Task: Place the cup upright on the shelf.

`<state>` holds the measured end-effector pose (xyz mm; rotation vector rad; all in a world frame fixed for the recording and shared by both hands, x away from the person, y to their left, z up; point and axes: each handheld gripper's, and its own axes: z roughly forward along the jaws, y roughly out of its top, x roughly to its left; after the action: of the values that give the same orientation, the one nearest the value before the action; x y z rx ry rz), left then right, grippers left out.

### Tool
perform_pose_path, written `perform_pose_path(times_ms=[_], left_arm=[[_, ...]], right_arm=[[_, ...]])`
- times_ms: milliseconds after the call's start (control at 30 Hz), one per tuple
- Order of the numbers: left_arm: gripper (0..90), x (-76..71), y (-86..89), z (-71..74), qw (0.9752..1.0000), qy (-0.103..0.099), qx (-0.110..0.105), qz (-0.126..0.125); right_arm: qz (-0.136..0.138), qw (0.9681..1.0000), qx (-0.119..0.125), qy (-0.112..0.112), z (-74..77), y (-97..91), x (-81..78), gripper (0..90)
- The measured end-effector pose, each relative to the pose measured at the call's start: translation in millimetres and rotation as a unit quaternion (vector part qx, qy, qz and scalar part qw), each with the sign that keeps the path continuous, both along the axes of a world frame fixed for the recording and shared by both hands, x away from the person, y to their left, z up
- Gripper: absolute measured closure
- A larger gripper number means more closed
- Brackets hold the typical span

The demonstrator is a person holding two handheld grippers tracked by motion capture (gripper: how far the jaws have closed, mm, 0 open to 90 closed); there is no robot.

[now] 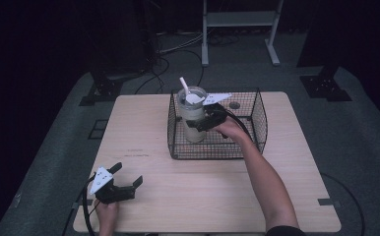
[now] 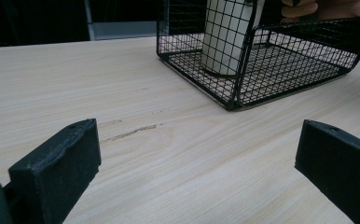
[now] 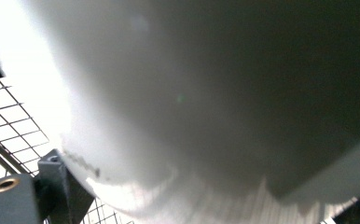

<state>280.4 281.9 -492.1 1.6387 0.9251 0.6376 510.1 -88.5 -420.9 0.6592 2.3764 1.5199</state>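
My right tongs [image 1: 201, 119] clamp the pale lidded cup [image 1: 192, 114] upright in the wire basket [image 1: 257, 129]; left tongs [image 1: 127, 178] gape over the light wooden bench [image 1: 143, 123], dark room.

A dim lab or recording studio, set up for capture work.

Beyond the pale wooden table [image 1: 203, 191] lie grey carpet [image 1: 355, 128], loose black cables [image 1: 163, 64], a white metal stand frame [image 1: 239, 29] and black floor-mounted stand bases [image 1: 326, 86] against dark surroundings.
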Motion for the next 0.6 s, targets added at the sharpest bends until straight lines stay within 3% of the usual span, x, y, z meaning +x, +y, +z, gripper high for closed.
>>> perform_pose_path(times_ms=[600], left_arm=[[0.0,-0.5,0.1,0.0,1.0000,0.000,0.000,-0.001]], right_arm=[[0.000,0.9998,-0.021,-0.004,2.5,-6.7,-5.1,8.1]])
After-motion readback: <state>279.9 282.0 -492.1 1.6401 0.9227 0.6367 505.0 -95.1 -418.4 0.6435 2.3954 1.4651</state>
